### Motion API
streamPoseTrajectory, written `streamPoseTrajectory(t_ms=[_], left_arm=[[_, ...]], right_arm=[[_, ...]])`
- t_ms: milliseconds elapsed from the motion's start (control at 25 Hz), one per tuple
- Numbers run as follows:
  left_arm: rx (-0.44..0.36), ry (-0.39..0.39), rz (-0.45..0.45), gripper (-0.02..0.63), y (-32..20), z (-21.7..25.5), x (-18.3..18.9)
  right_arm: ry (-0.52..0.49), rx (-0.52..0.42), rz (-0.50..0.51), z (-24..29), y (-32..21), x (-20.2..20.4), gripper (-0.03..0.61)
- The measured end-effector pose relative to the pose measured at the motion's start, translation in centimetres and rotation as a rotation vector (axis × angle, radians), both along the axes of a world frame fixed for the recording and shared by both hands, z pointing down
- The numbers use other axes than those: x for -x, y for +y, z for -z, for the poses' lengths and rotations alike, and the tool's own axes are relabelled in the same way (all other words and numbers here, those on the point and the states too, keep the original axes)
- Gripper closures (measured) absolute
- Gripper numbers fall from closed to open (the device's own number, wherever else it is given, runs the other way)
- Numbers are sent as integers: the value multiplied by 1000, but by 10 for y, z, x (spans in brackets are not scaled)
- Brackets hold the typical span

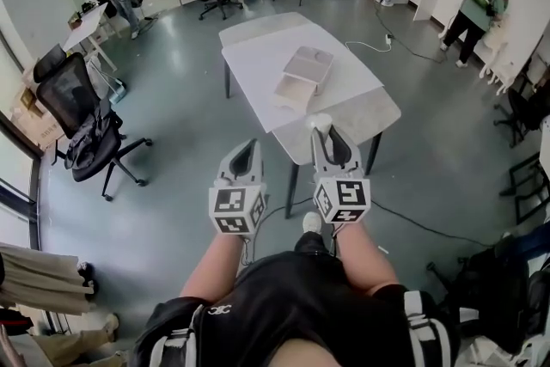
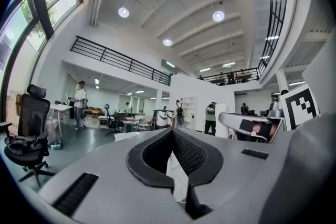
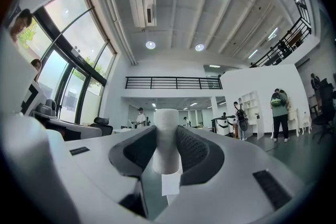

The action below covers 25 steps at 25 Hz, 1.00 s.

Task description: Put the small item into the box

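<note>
A small white cylinder (image 1: 320, 122) stands upright between the jaws of my right gripper (image 1: 322, 130), which is shut on it, just above the near edge of the white table (image 1: 365, 109). In the right gripper view the cylinder (image 3: 167, 136) fills the gap of the right gripper (image 3: 167, 150). The open white box (image 1: 307, 64) lies in the middle of the table, beyond both grippers, with its lower tray (image 1: 291, 91) nearer to me. My left gripper (image 1: 248, 147) hovers over the floor left of the table, shut and holding nothing. Its pads (image 2: 189, 150) nearly meet at the tip of the left gripper (image 2: 172, 135).
A black office chair (image 1: 84, 126) stands on the grey floor at the left. A cable (image 1: 412, 223) runs across the floor under the table's near right. Several people (image 1: 474, 9) stand far off by desks and shelves. Bags (image 1: 507, 271) lie at the right.
</note>
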<state>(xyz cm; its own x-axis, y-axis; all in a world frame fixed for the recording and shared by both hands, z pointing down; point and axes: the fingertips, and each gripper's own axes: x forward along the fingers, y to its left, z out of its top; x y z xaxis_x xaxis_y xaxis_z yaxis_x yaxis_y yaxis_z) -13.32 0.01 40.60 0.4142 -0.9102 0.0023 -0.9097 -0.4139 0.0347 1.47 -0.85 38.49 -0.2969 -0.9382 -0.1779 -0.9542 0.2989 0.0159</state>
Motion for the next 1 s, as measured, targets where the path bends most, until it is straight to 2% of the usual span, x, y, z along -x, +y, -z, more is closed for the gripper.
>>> streamPoseTrajectory(t_ms=[320, 1000], left_arm=[[10, -4, -8, 609, -66, -8, -19], [63, -7, 1, 609, -242, -7, -81]], right_arm=[[0, 15, 0, -11, -66, -18, 457], [18, 89, 50, -21, -239, -66, 457]])
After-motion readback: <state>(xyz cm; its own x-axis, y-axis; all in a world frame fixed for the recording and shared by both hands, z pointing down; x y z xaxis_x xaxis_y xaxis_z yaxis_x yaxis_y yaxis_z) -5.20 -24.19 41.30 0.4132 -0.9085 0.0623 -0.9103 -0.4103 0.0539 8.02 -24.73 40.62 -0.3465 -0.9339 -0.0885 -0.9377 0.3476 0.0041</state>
